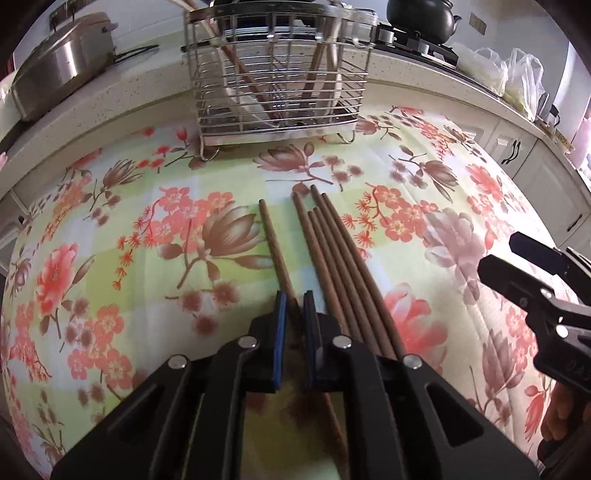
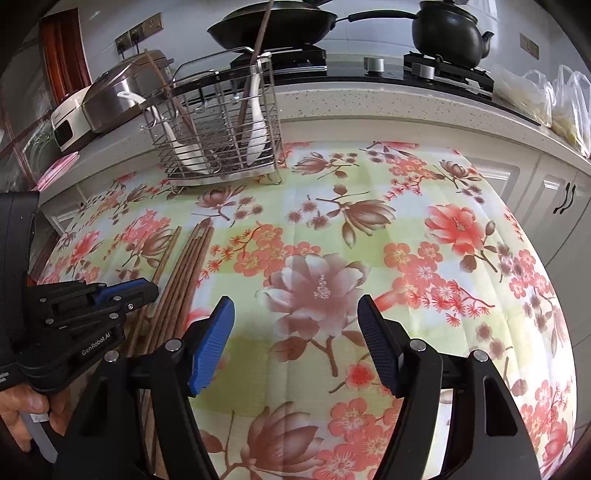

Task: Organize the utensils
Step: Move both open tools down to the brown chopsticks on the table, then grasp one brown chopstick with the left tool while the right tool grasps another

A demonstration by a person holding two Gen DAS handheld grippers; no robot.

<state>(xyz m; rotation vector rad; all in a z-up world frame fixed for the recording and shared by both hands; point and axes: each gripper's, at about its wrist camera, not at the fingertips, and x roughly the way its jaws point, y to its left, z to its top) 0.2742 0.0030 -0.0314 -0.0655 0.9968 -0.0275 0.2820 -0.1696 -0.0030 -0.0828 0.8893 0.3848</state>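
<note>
Several brown wooden chopsticks (image 1: 332, 251) lie side by side on the floral tablecloth; they also show in the right wrist view (image 2: 192, 266). One chopstick (image 1: 275, 247) lies apart to their left, and my left gripper (image 1: 294, 301) is shut on it, low at the cloth. A wire utensil basket (image 1: 279, 74) stands at the table's far edge, holding chopsticks and white spoons; it also shows in the right wrist view (image 2: 218, 136). My right gripper (image 2: 295, 314) is open and empty above the cloth, to the right of the chopsticks.
Behind the table runs a speckled counter (image 2: 369, 103) with a steel cooker (image 2: 118, 92), a black wok (image 2: 273, 22), a black kettle (image 2: 448, 31) and plastic bags (image 2: 546, 99). White cabinets (image 2: 554, 192) are at the right.
</note>
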